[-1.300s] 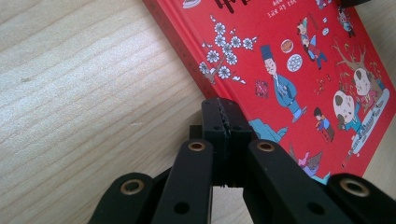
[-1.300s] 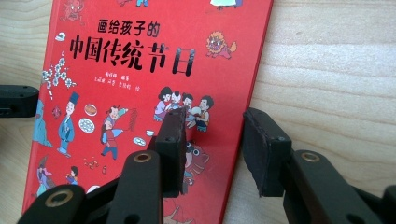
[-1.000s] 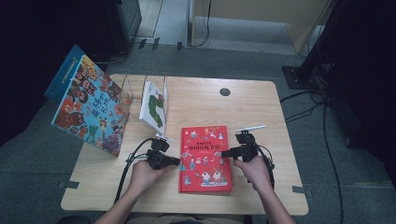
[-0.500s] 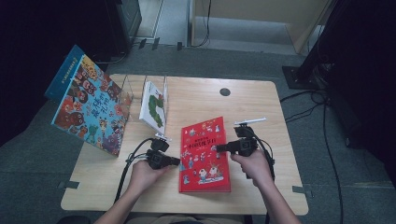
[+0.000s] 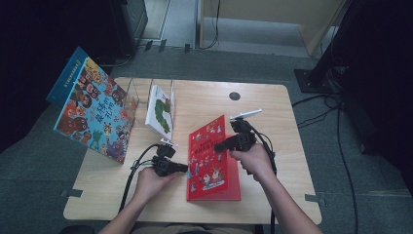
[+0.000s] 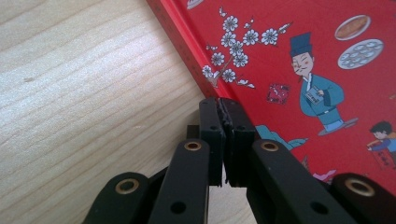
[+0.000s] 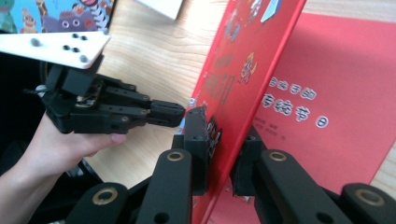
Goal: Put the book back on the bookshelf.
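Here the right gripper (image 7: 219,154), jaws just closing, pinches the red book's (image 5: 210,161) front cover, lifted and hinging on the spine at the book's left. There the left gripper (image 6: 223,140), shut and empty, braces it on the desk (image 5: 272,112).

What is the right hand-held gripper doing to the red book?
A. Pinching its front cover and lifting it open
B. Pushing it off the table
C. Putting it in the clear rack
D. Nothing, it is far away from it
A. In the right gripper view the right hand-held gripper has its jaws on either side of the red book's raised cover, with the red page below showing.
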